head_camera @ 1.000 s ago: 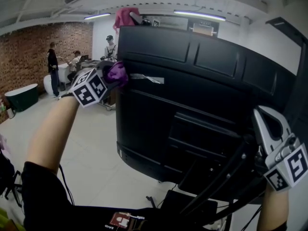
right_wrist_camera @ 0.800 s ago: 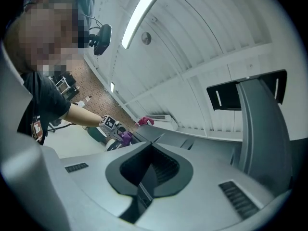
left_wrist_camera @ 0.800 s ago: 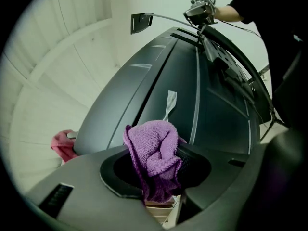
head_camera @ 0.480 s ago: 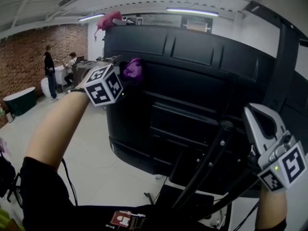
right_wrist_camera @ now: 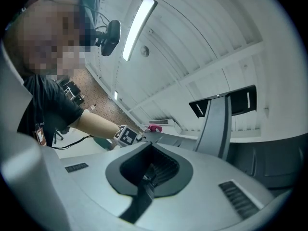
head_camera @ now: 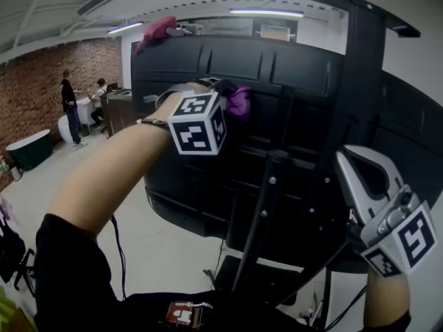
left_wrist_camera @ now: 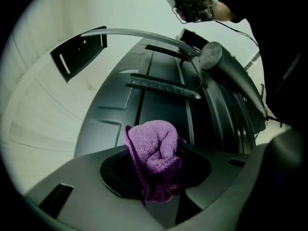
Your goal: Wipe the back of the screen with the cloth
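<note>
Since the purple cloth (left_wrist_camera: 154,160) is bunched up in the left claw (head_camera: 232,94), jaws clamped on it with a wad poking out past the tips, that's clearly the working hand. The cloth sits up high on the back of the screen (head_camera: 208,64), right at the panel. It looks pressed on, though I can't swear to actual contact.

What matters for the next stroke: the panel's long axis runs side to side, and the black stand arm (head_camera: 266,199) comes up just right of the cloth. So I'd guess a sideways wipe runs into that post pretty quick and has to go around it or drop below.

The right claw (head_camera: 349,161) is closed on nothing, well apart down at the lower right, near the screen's bottom edge.
</note>
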The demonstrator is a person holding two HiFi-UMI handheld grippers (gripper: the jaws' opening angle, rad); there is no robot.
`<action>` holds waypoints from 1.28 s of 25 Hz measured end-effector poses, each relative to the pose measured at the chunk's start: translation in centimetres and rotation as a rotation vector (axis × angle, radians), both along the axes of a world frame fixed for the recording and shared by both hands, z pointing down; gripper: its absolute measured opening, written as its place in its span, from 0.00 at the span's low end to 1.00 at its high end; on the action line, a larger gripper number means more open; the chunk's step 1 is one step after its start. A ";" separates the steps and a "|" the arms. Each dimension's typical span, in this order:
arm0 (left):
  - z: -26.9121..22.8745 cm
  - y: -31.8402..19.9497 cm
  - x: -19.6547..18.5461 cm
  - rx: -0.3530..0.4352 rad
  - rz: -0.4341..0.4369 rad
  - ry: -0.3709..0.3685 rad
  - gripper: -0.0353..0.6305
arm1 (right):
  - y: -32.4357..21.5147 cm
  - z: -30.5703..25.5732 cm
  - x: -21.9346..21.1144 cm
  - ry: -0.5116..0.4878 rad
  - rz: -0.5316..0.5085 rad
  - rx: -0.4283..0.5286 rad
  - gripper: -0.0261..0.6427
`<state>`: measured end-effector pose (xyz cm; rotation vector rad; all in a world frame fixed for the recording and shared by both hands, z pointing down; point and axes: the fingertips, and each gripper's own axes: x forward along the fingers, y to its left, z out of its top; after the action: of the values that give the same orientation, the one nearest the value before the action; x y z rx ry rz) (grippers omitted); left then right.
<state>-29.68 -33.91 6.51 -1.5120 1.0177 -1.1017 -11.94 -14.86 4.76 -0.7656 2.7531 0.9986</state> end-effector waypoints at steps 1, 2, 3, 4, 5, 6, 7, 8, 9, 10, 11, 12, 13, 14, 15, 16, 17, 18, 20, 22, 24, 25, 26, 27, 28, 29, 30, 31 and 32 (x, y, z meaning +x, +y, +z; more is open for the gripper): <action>0.1 0.0 1.3 -0.002 0.004 -0.010 0.29 | 0.3 0.1 0.5 -0.002 0.000 0.000 0.05; 0.3 0.0 2.4 -0.003 0.008 -0.020 0.29 | 0.5 0.1 1.0 -0.003 0.000 -0.001 0.05; 0.4 0.0 3.4 -0.003 0.013 -0.028 0.29 | 0.7 0.2 1.4 -0.004 0.000 -0.002 0.05; 0.5 0.0 4.3 -0.004 0.020 -0.033 0.29 | 0.8 0.3 1.8 -0.005 0.000 -0.003 0.05; 0.6 0.0 5.0 -0.005 0.029 -0.034 0.29 | 0.9 0.4 2.1 -0.007 0.000 -0.005 0.05; 0.7 0.0 5.7 -0.006 0.039 -0.033 0.29 | 0.9 0.6 2.3 -0.007 0.001 -0.009 0.05; 0.8 0.0 6.1 -0.006 0.049 -0.031 0.29 | 0.9 0.8 2.4 -0.008 0.002 -0.015 0.05; 0.9 0.1 6.4 -0.006 0.058 -0.029 0.29 | 0.9 1.0 2.3 -0.008 0.001 -0.022 0.05; 0.9 0.2 6.4 -0.006 0.067 -0.024 0.29 | 0.8 1.2 2.0 -0.008 -0.001 -0.031 0.05; 0.9 0.4 6.1 -0.008 0.077 -0.013 0.29 | 0.7 1.5 1.6 -0.008 -0.005 -0.041 0.05; 0.8 0.7 5.5 -0.010 0.087 0.003 0.29 | 0.7 1.7 1.0 -0.008 -0.012 -0.052 0.05; 0.6 1.1 4.6 -0.011 0.094 0.021 0.29 | 0.7 2.0 0.2 -0.007 -0.021 -0.064 0.05; 0.5 1.7 3.4 -0.008 0.099 0.040 0.29 | 0.8 2.3 -0.7 -0.006 -0.032 -0.075 0.05; 0.3 2.2 1.7 -0.002 0.099 0.058 0.29 | 1.0 2.7 -1.8 -0.002 -0.044 -0.085 0.05; 0.1 2.8 -0.3 0.004 0.094 0.075 0.29 | 1.1 3.1 -3.1 0.002 -0.057 -0.096 0.05; 0.1 3.5 -2.5 0.009 0.084 0.091 0.29 | 1.3 3.6 -4.5 0.008 -0.072 -0.109 0.05; 0.4 4.1 -4.9 0.010 0.069 0.105 0.29 | 1.6 4.2 -6.0 0.014 -0.089 -0.125 0.05; 0.8 4.8 -7.3 0.010 0.049 0.115 0.29 | 1.8 4.8 -7.5 0.020 -0.106 -0.142 0.05; 2.0 5.9 -12.1 0.008 0.002 0.119 0.29 | 2.4 6.1 -10.3 0.026 -0.141 -0.179 0.05; 3.8 6.6 -16.9 0.003 -0.048 0.110 0.29 | 2.7 7.4 -13.4 0.027 -0.175 -0.217 0.05; 6.0 6.7 -21.7 -0.008 -0.097 0.103 0.29 | 2.6 8.7 -16.7 0.031 -0.203 -0.259 0.05; 7.1 6.5 -24.0 -0.014 -0.120 0.100 0.29 | 2.4 9.4 -18.2 0.034 -0.213 -0.280 0.05; 8.3 6.2 -26.1 -0.020 -0.144 0.095 0.29 | 2.1 10.1 -19.6 0.035 -0.221 -0.302 0.05; 9.5 5.9 -28.1 -0.026 -0.166 0.089 0.29 | 1.8 10.9 -20.8 0.034 -0.228 -0.325 0.05; 10.7 5.5 -29.8 -0.035 -0.186 0.084 0.29 | 1.6 11.6 -21.9 0.031 -0.235 -0.349 0.05; 11.9 5.0 -31.3 -0.045 -0.203 0.082 0.29 | 1.4 12.3 -22.8 0.027 -0.240 -0.370 0.05; 13.0 4.6 -32.5 -0.055 -0.216 0.082 0.29 | 1.3 12.9 -23.6 0.023 -0.246 -0.386 0.05; 13.9 4.0 -33.4 -0.061 -0.225 0.085 0.29 | 1.3 13.4 -24.2 0.019 -0.252 -0.399 0.05; 14.6 3.5 -33.9 -0.066 -0.228 0.091 0.29 | 1.2 13.9 -24.8 0.017 -0.256 -0.413 0.05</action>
<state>-63.56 -30.44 21.06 -1.5374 1.2508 -1.2442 -36.70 -13.64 18.66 -0.4268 3.0096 0.3957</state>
